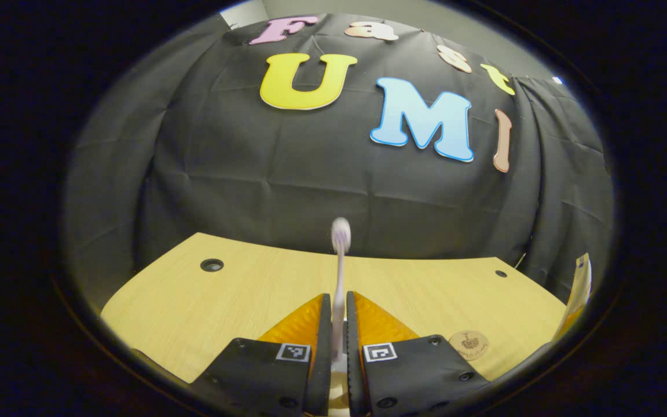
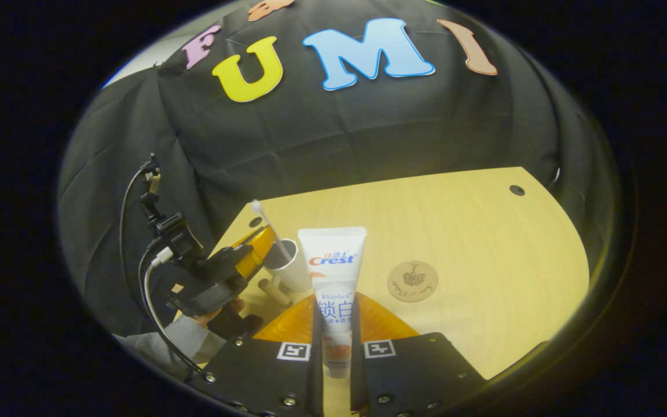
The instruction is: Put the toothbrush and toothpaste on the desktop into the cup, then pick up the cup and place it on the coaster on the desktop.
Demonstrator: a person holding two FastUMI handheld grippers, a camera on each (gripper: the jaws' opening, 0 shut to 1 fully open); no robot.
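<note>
In the left gripper view, the left gripper [image 1: 339,310] has its two fingers drawn close together, pinching the toothbrush [image 1: 340,272] by its handle. The brush stands up between the fingers, its head raised above the far edge of the desk [image 1: 194,301] and blurred against the booth wall. Both fingers press on the handle, one on each side. The coaster [image 1: 469,344] lies flat on the desk to the right of the fingers, apart from them. At the far right edge of this view a slim pale and yellow thing shows, too warped to tell what it is. In the right gripper view, the right gripper [image 2: 336,315] is nearly closed on the toothpaste [image 2: 332,278], its fingers clamped on the lower part of the tube while the wide flat end stands up above them, clear of the desk. To the left and farther off, the left gripper [image 2: 252,246] is seen from the side, carried by a hand [image 2: 212,315] in a grey sleeve, with the toothbrush slanting up out of it. The cup [image 2: 290,263] stands upright on the desk just beside that gripper's fingertips, and the brush crosses above its rim. The coaster sits on the desk to the right of the toothpaste, well apart from the cup.
</note>
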